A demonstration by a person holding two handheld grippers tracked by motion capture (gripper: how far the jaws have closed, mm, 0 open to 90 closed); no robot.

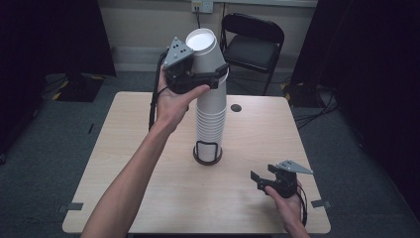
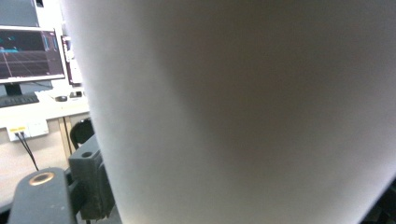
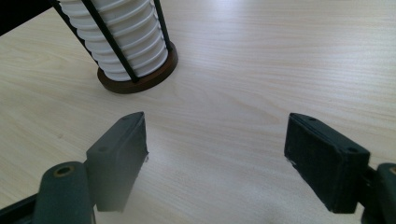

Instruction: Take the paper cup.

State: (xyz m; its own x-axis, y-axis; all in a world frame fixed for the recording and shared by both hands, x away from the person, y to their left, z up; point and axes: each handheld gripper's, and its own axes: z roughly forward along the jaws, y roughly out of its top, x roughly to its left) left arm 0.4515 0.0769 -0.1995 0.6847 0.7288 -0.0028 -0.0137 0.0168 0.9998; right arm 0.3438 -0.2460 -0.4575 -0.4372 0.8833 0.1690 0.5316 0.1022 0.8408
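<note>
My left gripper (image 1: 210,74) has its jaws clenched on the top cup (image 1: 205,52), tilted atop the cup stack (image 1: 210,119) mid-bench (image 1: 148,163). My right gripper (image 1: 262,179), jaws released, hovers near right.

The top cup (image 1: 205,52) is plain white paper, upside down with its flat base uppermost, tilted to the left over the stack of cups (image 1: 210,119). That stack is white and ribbed with nested rims, standing upright in the dark round holder (image 1: 207,157) with thin black wire uprights at the middle of the table.
</note>
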